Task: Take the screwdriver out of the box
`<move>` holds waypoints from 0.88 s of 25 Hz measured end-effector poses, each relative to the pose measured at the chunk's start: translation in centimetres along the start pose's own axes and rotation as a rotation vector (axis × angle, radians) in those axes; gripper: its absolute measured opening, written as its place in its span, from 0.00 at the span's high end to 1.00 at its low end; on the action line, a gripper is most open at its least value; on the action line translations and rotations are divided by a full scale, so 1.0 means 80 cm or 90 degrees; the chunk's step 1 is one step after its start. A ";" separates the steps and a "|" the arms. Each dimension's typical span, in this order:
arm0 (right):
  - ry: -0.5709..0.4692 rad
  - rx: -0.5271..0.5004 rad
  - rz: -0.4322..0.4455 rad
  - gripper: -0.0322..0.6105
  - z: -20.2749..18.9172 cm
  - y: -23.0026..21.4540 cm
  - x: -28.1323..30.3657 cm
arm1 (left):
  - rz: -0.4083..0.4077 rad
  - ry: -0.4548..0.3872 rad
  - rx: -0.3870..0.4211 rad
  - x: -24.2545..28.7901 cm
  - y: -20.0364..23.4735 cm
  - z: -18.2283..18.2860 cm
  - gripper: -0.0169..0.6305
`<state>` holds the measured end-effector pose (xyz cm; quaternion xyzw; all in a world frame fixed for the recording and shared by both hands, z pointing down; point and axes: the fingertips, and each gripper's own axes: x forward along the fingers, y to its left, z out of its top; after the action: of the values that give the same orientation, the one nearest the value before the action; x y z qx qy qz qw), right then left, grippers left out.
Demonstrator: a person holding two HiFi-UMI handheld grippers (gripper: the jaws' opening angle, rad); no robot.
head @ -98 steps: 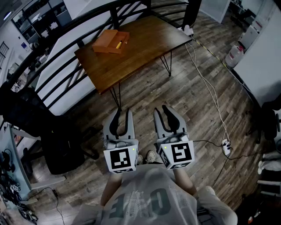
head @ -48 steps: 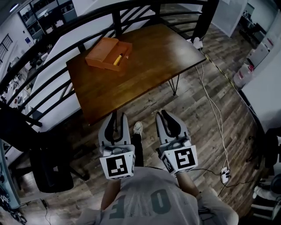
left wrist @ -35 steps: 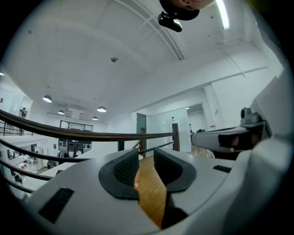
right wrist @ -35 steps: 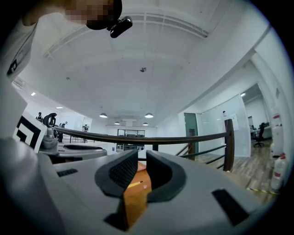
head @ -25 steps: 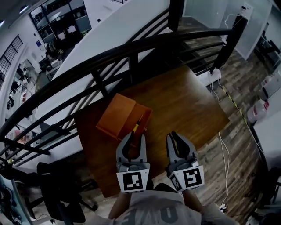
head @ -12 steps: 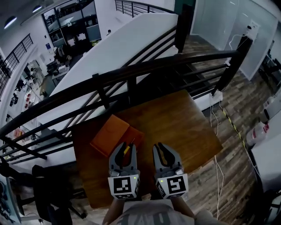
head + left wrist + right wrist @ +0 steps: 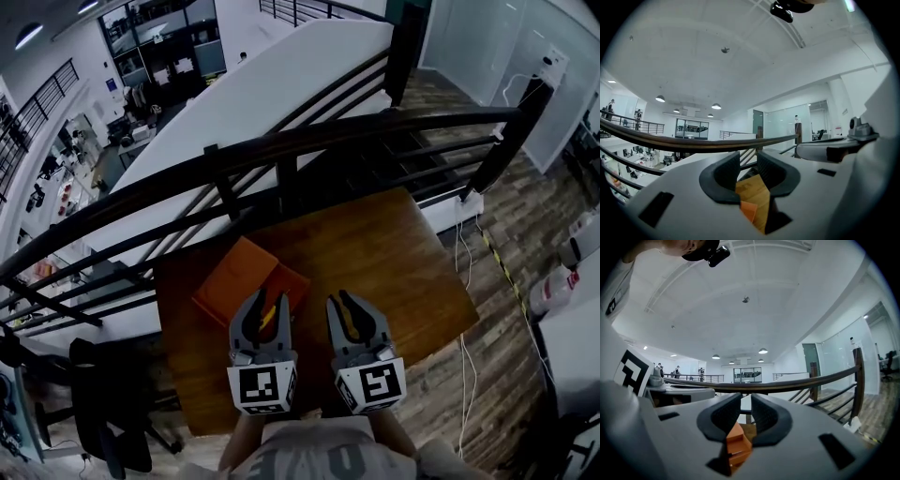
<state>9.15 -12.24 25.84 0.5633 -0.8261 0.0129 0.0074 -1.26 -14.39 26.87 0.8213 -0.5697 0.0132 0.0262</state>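
The screwdriver (image 7: 268,319) lies in the box (image 7: 234,281), showing between the left gripper (image 7: 268,302) jaws, its length roughly along them (that hand is nearer). The right gripper (image 7: 343,305) hovers beside; both pairs stand narrowly apart, empty.

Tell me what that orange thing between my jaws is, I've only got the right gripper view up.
Observer: The head view shows an open orange box lying on a brown wooden table, ahead of the right hand-held gripper and not held by it.
Operator: Any screwdriver in it?
Observer: Yes, a yellow-handled screwdriver shows in the box, below the left hand-held gripper as seen from above.
Operator: Is that left one open?
Observer: In the left gripper view its jaws stand apart and grip nothing; only table and box show beyond them.
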 end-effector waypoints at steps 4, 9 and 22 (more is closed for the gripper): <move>0.004 0.001 0.006 0.85 0.000 0.010 0.005 | 0.001 0.003 0.000 -0.002 0.009 0.000 0.80; 0.015 0.010 0.011 0.85 -0.009 0.017 0.009 | -0.003 0.019 0.014 -0.005 0.013 -0.008 0.80; 0.075 0.039 0.017 0.85 -0.050 0.007 0.017 | -0.085 0.169 0.092 0.017 0.032 -0.080 0.80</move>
<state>8.12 -13.15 29.87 0.5502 -0.8311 0.0710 0.0384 -3.16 -16.21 33.41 0.8484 -0.5026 0.1606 0.0426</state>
